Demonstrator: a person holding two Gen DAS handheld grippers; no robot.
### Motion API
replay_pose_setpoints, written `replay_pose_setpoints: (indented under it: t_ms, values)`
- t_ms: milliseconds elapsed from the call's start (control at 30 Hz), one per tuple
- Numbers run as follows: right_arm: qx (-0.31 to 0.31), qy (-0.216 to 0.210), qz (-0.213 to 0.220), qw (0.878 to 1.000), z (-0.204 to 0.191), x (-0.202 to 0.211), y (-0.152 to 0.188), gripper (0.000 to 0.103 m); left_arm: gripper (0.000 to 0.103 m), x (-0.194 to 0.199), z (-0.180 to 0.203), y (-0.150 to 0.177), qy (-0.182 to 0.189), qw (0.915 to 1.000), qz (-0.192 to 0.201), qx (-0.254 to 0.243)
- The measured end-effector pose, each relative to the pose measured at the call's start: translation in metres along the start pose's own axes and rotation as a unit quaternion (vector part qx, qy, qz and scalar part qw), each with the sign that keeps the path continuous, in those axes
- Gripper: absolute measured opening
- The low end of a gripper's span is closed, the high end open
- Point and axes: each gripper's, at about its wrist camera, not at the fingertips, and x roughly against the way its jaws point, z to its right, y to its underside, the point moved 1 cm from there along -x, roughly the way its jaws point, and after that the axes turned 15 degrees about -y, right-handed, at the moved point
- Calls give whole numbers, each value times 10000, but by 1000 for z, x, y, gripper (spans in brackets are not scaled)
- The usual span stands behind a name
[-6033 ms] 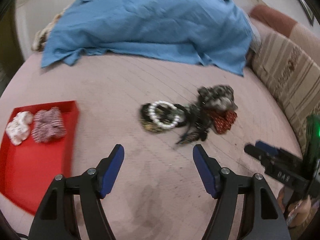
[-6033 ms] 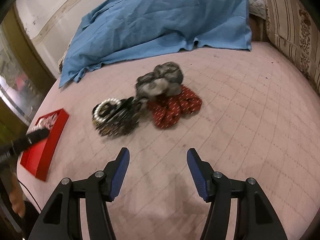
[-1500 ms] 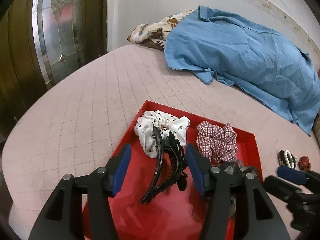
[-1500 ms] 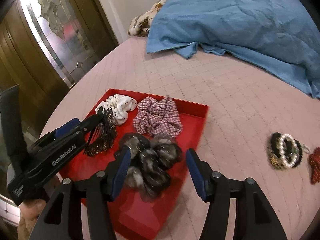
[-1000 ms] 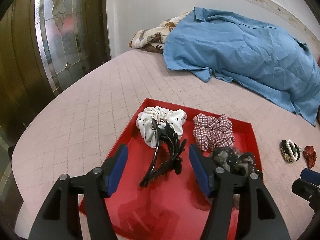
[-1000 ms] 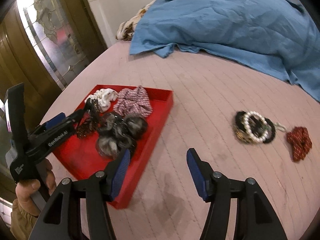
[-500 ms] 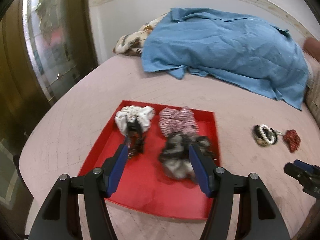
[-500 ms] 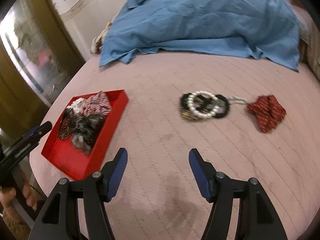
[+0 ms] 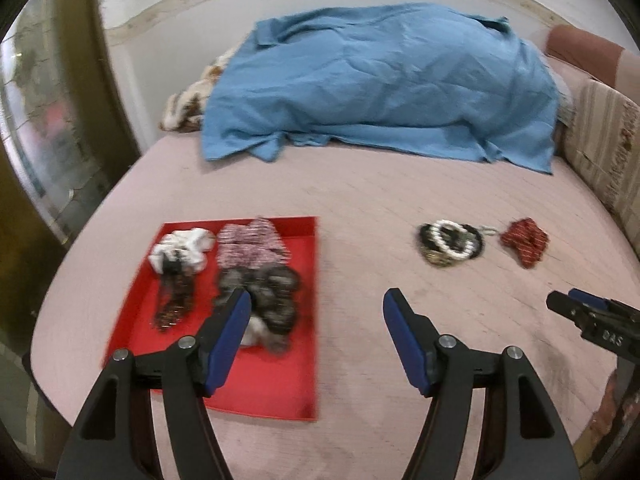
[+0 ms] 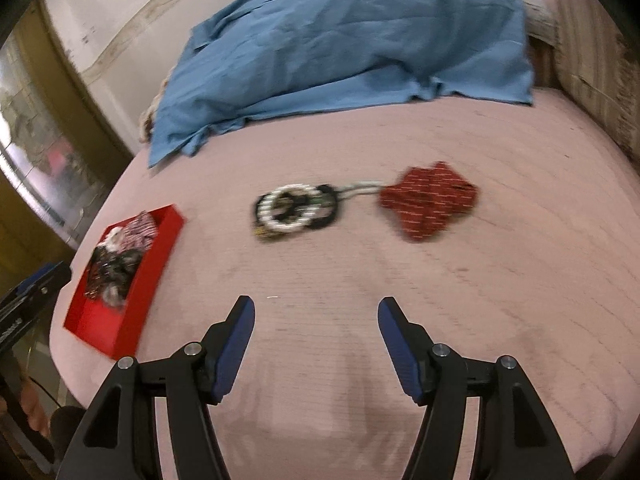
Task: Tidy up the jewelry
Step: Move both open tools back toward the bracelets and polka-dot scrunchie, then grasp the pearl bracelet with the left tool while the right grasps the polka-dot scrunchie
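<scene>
A red tray (image 9: 256,384) on the pink bed holds a white scrunchie (image 9: 182,246), a plaid scrunchie (image 9: 250,246), a black hair claw (image 9: 174,296) and a grey furry scrunchie (image 9: 272,296). It also shows in the right wrist view (image 10: 132,300). A pile of bead bracelets (image 9: 450,243) (image 10: 298,208) and a red scrunchie (image 9: 524,242) (image 10: 430,200) lie on the bed to the right. My left gripper (image 9: 316,304) is open and empty above the tray's right edge. My right gripper (image 10: 314,310) is open and empty, short of the bracelets.
A blue sheet (image 9: 380,84) covers a heap at the back of the bed. A striped cushion (image 9: 604,148) stands at the right. A glass door (image 9: 44,132) is at the left. The right gripper's tip (image 9: 592,316) shows at the left wrist view's right edge.
Both grippers have pulled back from the tray and swung right toward the bracelets and red scrunchie. The hair claw and grey scrunchie now lie in the tray.
</scene>
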Motion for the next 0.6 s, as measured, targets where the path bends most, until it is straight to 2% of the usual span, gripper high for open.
replay_pose_setpoints:
  t_ms: [233, 467, 500, 567, 600]
  values:
    - [-516, 199, 199, 9983, 63, 20, -7, 69, 68, -15, 51, -6, 447, 9984, -301, -171]
    - [-671, 199, 311, 9971, 100, 11, -20, 69, 67, -63, 96, -22, 809, 9937, -781, -35]
    - [-670, 187, 327, 9970, 104, 7, -23, 69, 64, -72, 102, -25, 832, 9930, -839, -2]
    - [-652, 163, 337, 9972, 111, -1, -30, 69, 48, -87, 112, -31, 881, 9913, -979, 20]
    - [-643, 151, 337, 9972, 114, -5, -33, 69, 44, -97, 117, -34, 945, 9896, -1081, 35]
